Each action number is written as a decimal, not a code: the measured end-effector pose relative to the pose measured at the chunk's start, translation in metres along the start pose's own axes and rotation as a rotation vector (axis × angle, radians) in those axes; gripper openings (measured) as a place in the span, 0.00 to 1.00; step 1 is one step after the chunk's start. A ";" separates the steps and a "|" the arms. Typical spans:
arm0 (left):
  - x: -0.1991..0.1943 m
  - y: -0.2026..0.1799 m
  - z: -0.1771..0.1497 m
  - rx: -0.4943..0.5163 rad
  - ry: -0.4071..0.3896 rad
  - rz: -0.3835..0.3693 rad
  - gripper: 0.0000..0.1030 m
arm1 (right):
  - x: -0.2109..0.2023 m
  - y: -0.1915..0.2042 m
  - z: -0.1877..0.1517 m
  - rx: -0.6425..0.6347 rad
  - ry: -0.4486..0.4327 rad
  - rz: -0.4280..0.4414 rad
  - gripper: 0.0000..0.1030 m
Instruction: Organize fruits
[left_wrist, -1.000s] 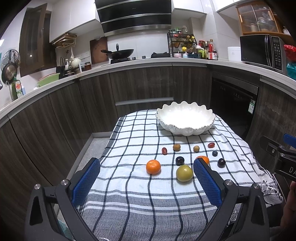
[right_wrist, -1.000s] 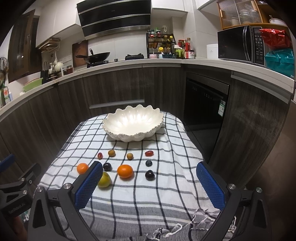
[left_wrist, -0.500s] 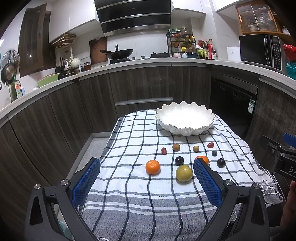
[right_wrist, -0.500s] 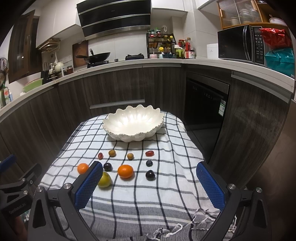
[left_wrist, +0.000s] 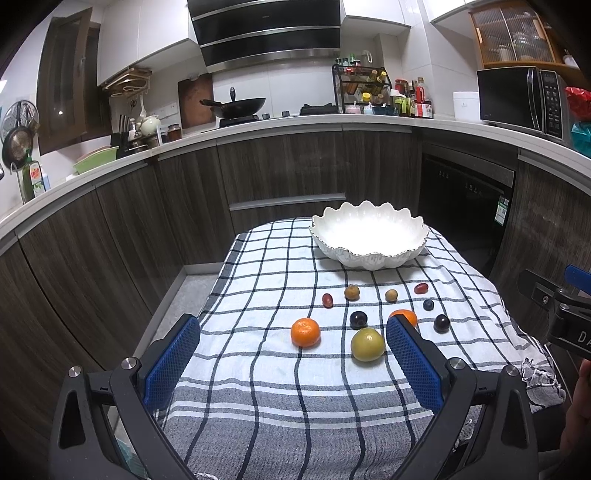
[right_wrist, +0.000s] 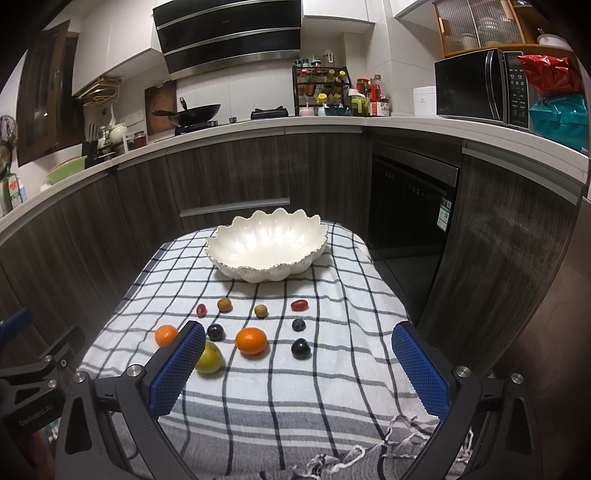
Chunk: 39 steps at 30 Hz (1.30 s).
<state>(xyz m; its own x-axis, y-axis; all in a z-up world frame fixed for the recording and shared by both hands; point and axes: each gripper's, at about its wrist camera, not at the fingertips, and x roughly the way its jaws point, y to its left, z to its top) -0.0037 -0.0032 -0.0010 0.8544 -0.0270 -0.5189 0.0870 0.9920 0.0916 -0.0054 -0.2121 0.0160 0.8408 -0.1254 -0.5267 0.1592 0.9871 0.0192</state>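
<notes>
A white scalloped bowl stands empty at the far end of a checked cloth. In front of it lie several fruits: two oranges, a yellow-green fruit, dark plums, small brown and red ones. My left gripper hovers open above the near cloth, short of the fruits. My right gripper is open too, with nothing between its blue pads; its left pad hides part of the yellow-green fruit.
The cloth-covered table stands in a kitchen aisle, with dark cabinets beyond and to both sides. A dishwasher front is at the right. The other gripper's body shows at the right edge of the left wrist view.
</notes>
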 end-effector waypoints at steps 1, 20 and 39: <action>0.000 0.000 0.000 0.001 -0.001 0.003 1.00 | -0.001 0.001 0.001 0.000 0.001 0.001 0.99; 0.025 -0.008 0.013 0.054 0.030 0.027 1.00 | 0.035 -0.002 0.004 0.001 0.059 0.014 0.99; 0.074 -0.029 0.018 0.104 0.128 -0.021 1.00 | 0.080 0.001 0.007 -0.050 0.136 0.017 0.99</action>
<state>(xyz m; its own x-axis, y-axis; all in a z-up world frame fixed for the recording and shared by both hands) 0.0662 -0.0361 -0.0265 0.7804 -0.0253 -0.6248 0.1624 0.9731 0.1634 0.0653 -0.2215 -0.0198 0.7646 -0.0969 -0.6372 0.1165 0.9931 -0.0113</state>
